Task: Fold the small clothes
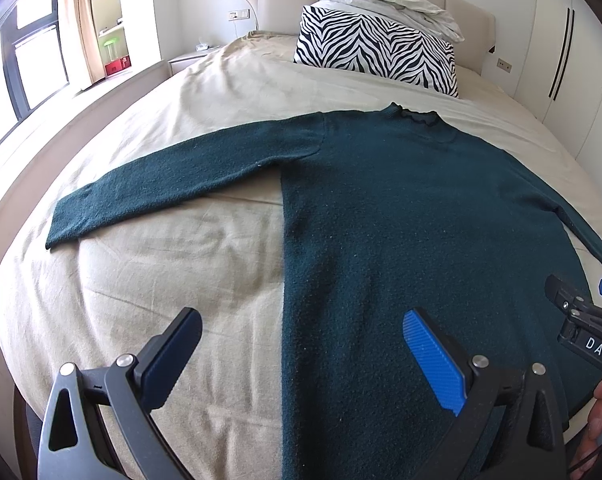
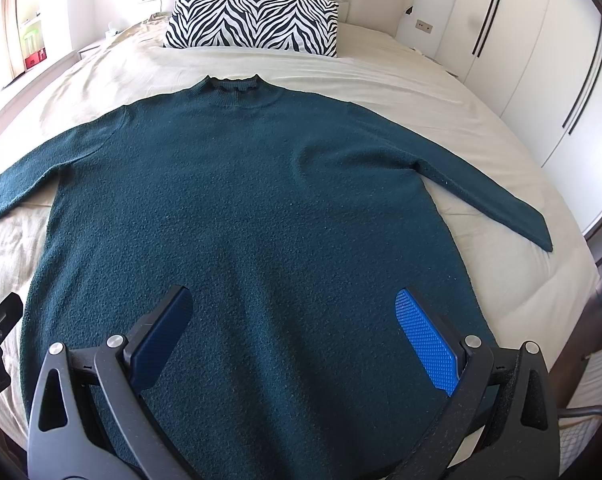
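Left gripper [image 1: 301,346]: held with jaws spread wide, nothing gripped.
Right gripper [image 2: 295,326]: held with jaws spread wide, nothing gripped, to the left gripper's right.

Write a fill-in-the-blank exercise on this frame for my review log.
1. The sweater lies flat with both sleeves spread ____.
2. Both the left gripper and the right gripper are ____.
3. The pillow by the headboard has a ____ print.

Missing words: out; open; zebra
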The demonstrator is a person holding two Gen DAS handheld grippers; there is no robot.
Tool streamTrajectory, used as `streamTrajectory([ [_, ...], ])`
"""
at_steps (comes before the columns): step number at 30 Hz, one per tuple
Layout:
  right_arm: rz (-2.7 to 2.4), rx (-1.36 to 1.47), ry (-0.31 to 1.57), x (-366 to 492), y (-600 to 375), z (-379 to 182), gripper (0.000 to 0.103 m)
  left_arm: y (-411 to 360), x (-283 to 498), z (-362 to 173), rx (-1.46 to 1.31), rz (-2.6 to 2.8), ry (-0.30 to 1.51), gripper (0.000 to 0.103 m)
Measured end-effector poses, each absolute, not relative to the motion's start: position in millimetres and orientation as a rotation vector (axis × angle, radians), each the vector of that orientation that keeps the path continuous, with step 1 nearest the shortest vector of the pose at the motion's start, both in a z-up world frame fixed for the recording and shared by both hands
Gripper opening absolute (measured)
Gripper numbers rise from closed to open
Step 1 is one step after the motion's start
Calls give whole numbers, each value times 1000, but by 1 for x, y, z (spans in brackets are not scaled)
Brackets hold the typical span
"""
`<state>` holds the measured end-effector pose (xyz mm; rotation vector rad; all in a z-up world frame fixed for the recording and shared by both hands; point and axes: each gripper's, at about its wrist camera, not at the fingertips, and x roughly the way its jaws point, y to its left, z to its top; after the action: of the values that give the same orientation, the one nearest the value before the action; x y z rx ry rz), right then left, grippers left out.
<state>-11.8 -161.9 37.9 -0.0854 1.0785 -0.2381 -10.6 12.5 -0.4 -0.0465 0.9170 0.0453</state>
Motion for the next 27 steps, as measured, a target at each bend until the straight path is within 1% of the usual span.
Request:
streamTrajectory([
  [27,-231,-77,1085,-11,-160,34,103,15,-11,2,-62,55,920,103],
])
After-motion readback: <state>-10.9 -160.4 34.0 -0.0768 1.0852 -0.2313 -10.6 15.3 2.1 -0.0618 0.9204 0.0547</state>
